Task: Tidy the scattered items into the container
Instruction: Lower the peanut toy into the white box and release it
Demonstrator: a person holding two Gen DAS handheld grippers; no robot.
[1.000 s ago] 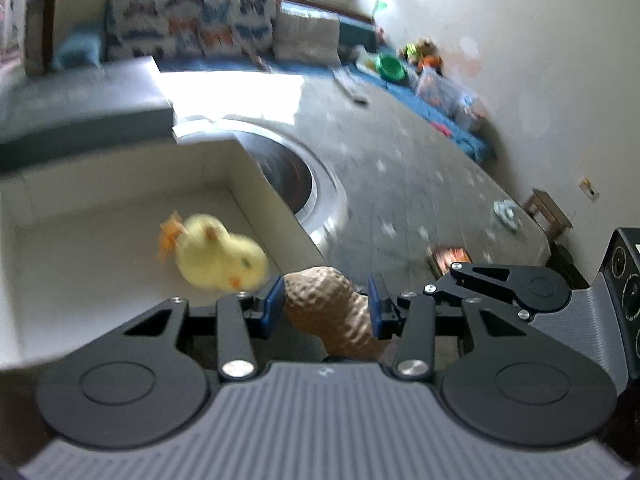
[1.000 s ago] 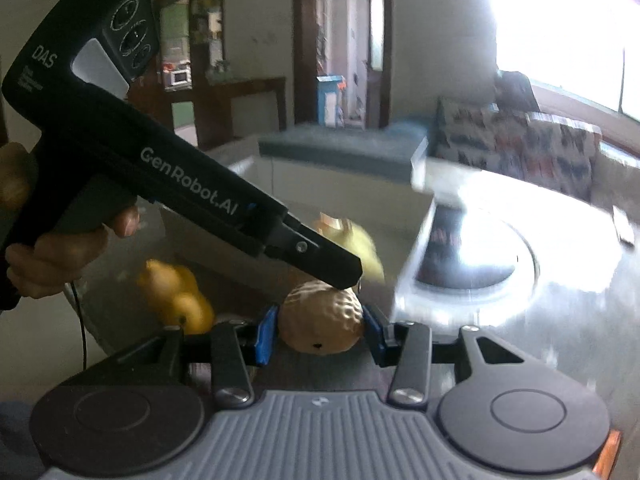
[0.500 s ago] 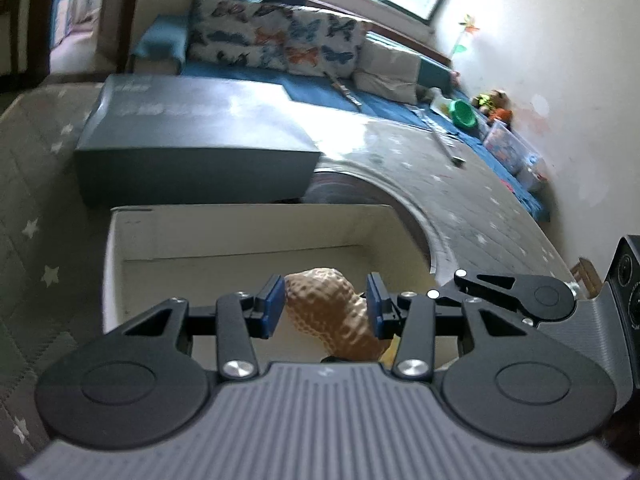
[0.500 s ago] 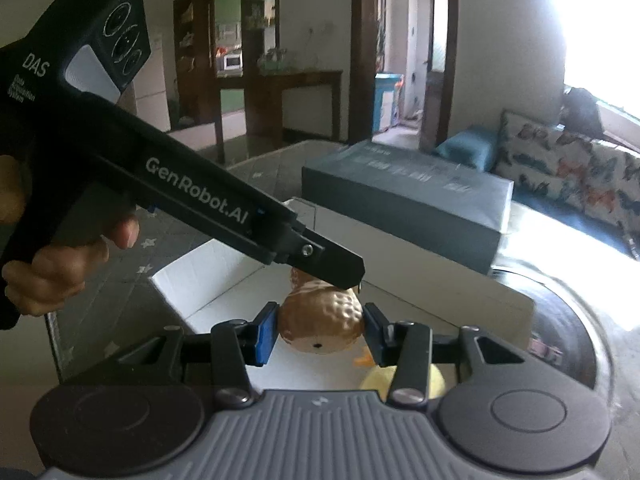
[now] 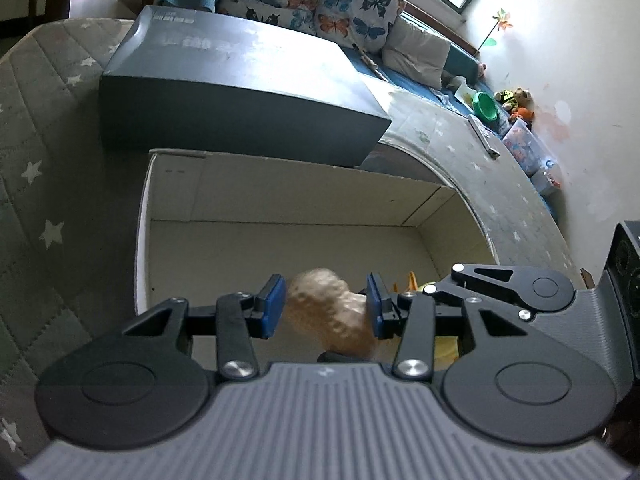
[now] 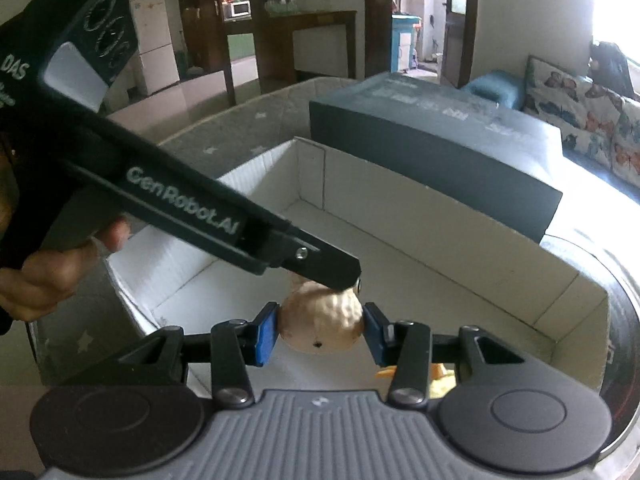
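Note:
A tan peanut-shaped toy (image 5: 332, 316) sits between the blue pads of my left gripper (image 5: 326, 304), which is shut on it above the white cardboard box (image 5: 144, 220). In the right wrist view a peanut toy (image 6: 320, 328) is pinched end-on by my right gripper (image 6: 320, 332), also over the box (image 6: 400, 188). The left gripper's fingertip (image 6: 340, 274) rests on top of that peanut; I cannot tell if both hold the same toy. A yellow duck (image 5: 442, 350) lies in the box, mostly hidden by the grippers, with only part of the duck (image 6: 440, 382) showing.
A dark grey flat box (image 5: 240, 92) lies right behind the white box. A quilted star-pattern mat (image 5: 40, 160) covers the surface. A sofa with butterfly cushions (image 5: 320, 0) and toys along the wall (image 5: 516, 100) are beyond. A hand (image 6: 48, 268) holds the left gripper.
Both grippers have carried the peanut from beside the round metal ring to above the open box. The duck has slid from plain view to beneath the grippers.

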